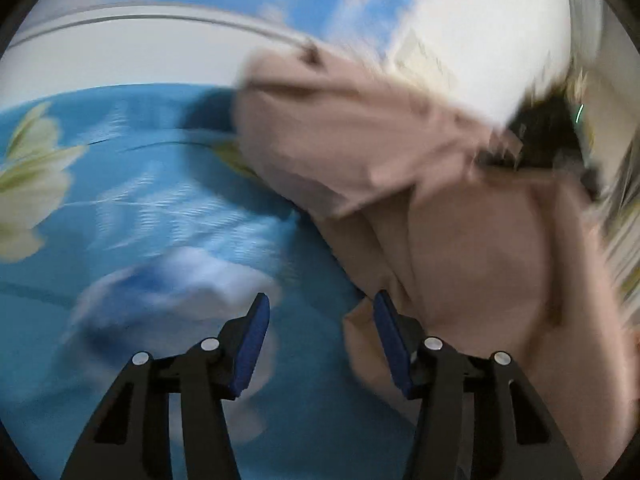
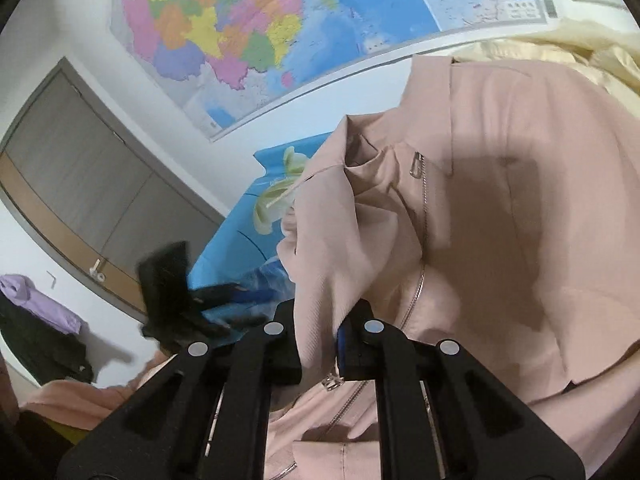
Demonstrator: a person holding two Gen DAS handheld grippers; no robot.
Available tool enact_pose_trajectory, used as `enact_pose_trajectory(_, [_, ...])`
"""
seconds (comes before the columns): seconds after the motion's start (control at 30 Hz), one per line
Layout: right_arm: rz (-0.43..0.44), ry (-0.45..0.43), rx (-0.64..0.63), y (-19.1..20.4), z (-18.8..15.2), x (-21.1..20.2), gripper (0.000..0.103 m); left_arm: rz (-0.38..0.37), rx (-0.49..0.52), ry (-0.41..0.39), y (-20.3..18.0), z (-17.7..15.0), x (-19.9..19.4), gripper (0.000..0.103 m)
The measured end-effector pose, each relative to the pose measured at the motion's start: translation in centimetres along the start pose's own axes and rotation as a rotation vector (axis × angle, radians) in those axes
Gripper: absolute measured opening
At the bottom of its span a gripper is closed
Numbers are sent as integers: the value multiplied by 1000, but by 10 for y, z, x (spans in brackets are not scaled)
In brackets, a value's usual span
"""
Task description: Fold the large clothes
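One dusty-pink zip-front jacket of soft woven cloth (image 2: 500,208) lies bunched on a bright blue bedsheet printed with pale flowers (image 1: 160,208); all places below are given relative to this jacket.

Right gripper (image 2: 320,344): the jaws are nearly closed and pinch a fold of the jacket's front edge, just beside the silver zipper (image 2: 420,280). The cloth rises from between the black fingers (image 2: 362,316) and blocks the view beyond.

Left gripper (image 1: 322,320): the jaws stand about half open with nothing between them. Its right-side blue pad (image 1: 390,336) sits at the jacket's near edge; whether it touches cannot be told, as the left wrist view is blurred. The left-side pad is over bare sheet.

Surroundings, counted:
- One coloured wall map (image 2: 248,28), above and behind the jacket.
- One grey and tan door (image 2: 100,184), well to the left.
- One pale yellow cloth (image 2: 580,56), behind the jacket, touching its far edge.
- One heap of purple and black clothes (image 2: 40,320), far left, well apart.
- One white and blue cloth object (image 1: 180,280) on the sheet, left of the jacket; too blurred to identify.
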State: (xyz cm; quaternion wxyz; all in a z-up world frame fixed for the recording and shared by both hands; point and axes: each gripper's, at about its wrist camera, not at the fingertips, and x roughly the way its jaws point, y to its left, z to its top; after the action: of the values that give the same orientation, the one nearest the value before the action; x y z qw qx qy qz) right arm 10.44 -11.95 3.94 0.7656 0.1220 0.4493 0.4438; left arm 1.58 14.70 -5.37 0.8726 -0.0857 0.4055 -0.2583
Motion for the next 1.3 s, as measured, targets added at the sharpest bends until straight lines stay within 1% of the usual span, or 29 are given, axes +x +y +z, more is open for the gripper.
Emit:
enact_pose_trajectory(0.03, [7, -1, -2, -1, -1, 2, 9, 30, 36, 24, -9, 4, 15, 52])
enact_pose_trajectory(0.07, [7, -6, -5, 2, 0, 3, 9, 19, 52, 51, -16, 6, 27, 53])
enact_pose_trajectory(0.13, [-4, -11, 3, -4, 0, -2, 12, -54, 53, 103, -21, 4, 37, 56])
enact_pose_trajectory(0.17, [4, -9, 8, -3, 0, 1, 19, -64, 61, 111, -24, 3, 39, 56])
enact_pose_trajectory(0.2, [12, -4, 15, -5, -3, 1, 24, -41, 85, 111, -30, 2, 41, 57])
enact_pose_trajectory(0.23, [5, 0, 26, -6, -5, 2, 49, -30, 100, 117, -32, 2, 43, 57])
enact_pose_trajectory(0.27, [11, 6, 44, -7, -9, 3, 67, -14, 107, 123, -35, 3, 46, 56])
enact_pose_trajectory(0.33, [28, 50, 13, 0, -18, 10, 68, 17, 98, 134, -35, 7, 57, 52])
enact_pose_trajectory(0.37, [20, 79, -11, 6, -21, 17, 71, 30, 103, 120, -35, 10, 60, 44])
enact_pose_trajectory(0.4, [17, 111, -33, 13, -27, 26, 70, 33, 101, 123, -35, 12, 63, 28])
enact_pose_trajectory(0.43, [13, 129, -50, 17, -31, 31, 54, 22, 82, 133, -33, 15, 67, 19])
enact_pose_trajectory(0.47, [-14, 148, -82, 22, -34, 36, 22, 18, 69, 134, -32, 18, 69, 4])
enact_pose_trajectory(0.53, [-46, 132, -112, 25, -32, 30, 6, 50, 63, 125, -29, 21, 70, 2])
enact_pose_trajectory(0.6, [-65, 33, -103, 20, -20, 2, 6, 58, 52, 86, -27, 25, 57, 1])
enact_pose_trajectory(0.63, [-65, 0, -90, 16, -16, -9, 5, 64, 40, 43, -24, 29, 39, 1])
enact_pose_trajectory(0.7, [-49, -71, -67, 9, -10, -33, 5, 149, 16, -119, -14, 41, -14, 0])
enact_pose_trajectory(0.73, [-44, -81, -59, 7, -9, -36, 5, 180, -15, -196, -4, 48, -43, 0])
enact_pose_trajectory(0.8, [-29, -82, -55, 3, -10, -37, 5, 218, -68, -313, 14, 58, -97, 0])
enact_pose_trajectory(0.87, [-4, -60, -42, 0, -12, -29, 5, 256, -64, -371, 26, 58, -133, 0])
enact_pose_trajectory(0.9, [4, -57, -40, -2, -14, -26, 5, 262, -62, -371, 27, 57, -136, 0])
enact_pose_trajectory(0.97, [39, -64, -36, -3, -13, -25, 5, 242, -44, -324, 21, 56, -121, 0])
enact_pose_trajectory(1.0, [45, -75, -40, -3, -13, -27, 5, 244, -18, -263, 18, 51, -103, 9])
enact_pose_trajectory(1.03, [58, -92, -39, -2, -11, -30, 5, 220, 6, -203, 13, 51, -82, 18])
enact_pose_trajectory(1.07, [74, -105, -32, -2, -10, -32, 5, 210, 15, -168, 9, 38, -67, 34])
enact_pose_trajectory(1.1, [77, -106, -32, -1, -9, -33, 5, 205, 28, -141, 5, 34, -57, 40])
enact_pose_trajectory(1.17, [68, -104, -37, 3, -8, -33, 5, 168, 52, -64, 1, 28, -15, 45])
enact_pose_trajectory(1.23, [68, -103, -30, 4, -6, -33, 5, 155, 45, -25, -3, 28, 16, 52])
enact_pose_trajectory(1.27, [68, -107, -30, 4, -6, -35, 5, 138, 50, -18, -5, 31, 32, 58])
enact_pose_trajectory(1.3, [72, -113, -25, 4, -6, -37, 5, 149, 52, -24, -5, 36, 38, 59])
